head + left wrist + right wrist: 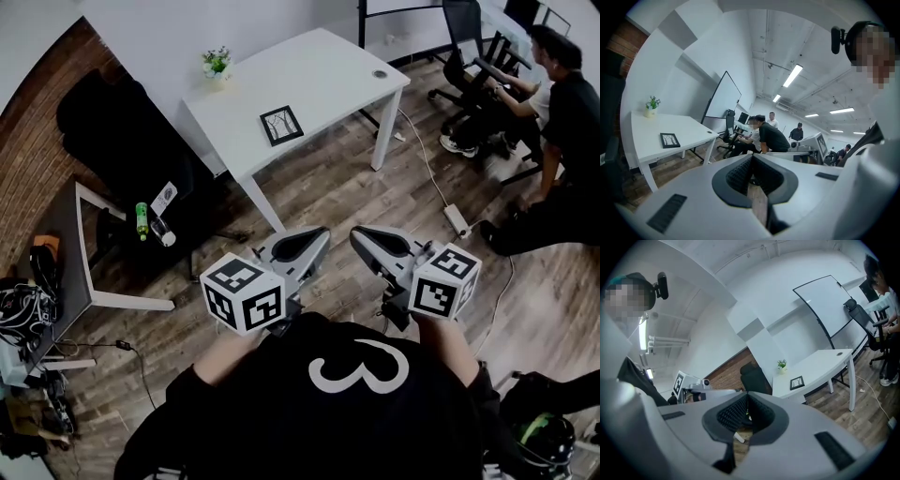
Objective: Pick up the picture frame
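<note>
White table [319, 75] with picture frame [281, 125]

This is an office. At the upper right of the head view, people [567, 103] sit by black swivel chairs [461, 23]. A whiteboard [723, 96] stands at the white wall under long ceiling lamps [793, 76]. A white worktop [319, 66] stands on the wooden floor [356, 197], where a power strip [457, 220] lies.
</note>
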`<action>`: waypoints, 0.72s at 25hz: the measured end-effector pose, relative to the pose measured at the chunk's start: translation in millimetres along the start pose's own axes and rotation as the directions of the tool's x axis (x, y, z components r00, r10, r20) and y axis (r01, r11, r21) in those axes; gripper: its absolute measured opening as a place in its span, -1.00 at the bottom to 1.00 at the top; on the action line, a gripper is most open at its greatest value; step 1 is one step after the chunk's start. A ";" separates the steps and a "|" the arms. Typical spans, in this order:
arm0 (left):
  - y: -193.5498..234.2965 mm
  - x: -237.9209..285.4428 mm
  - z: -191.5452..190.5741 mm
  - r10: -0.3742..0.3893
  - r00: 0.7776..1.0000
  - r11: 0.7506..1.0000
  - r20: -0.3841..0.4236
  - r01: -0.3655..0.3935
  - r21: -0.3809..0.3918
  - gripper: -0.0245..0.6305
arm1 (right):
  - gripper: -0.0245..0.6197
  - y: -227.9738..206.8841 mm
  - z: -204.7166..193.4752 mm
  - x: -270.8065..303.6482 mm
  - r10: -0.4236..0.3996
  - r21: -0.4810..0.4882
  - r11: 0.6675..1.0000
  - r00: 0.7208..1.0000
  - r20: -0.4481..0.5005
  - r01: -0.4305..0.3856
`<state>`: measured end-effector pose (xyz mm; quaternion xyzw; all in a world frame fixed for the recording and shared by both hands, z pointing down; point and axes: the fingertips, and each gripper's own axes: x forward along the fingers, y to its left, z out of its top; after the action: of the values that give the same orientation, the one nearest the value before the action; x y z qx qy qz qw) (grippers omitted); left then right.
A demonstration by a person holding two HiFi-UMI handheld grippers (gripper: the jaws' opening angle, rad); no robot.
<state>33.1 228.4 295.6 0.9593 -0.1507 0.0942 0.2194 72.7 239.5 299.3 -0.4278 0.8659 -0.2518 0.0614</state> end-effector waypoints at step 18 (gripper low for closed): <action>103.5 32.8 33.5 0.027 1.000 0.996 -0.016 -0.029 -0.089 -0.88 | -0.85 -68.9 24.1 83.1 0.005 0.069 0.998 0.999 -0.051 -0.001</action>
<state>33.4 116.5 314.6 0.9456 -0.1666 0.0975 0.2618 77.3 131.1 321.2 -0.4175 0.8586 -0.2923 0.0545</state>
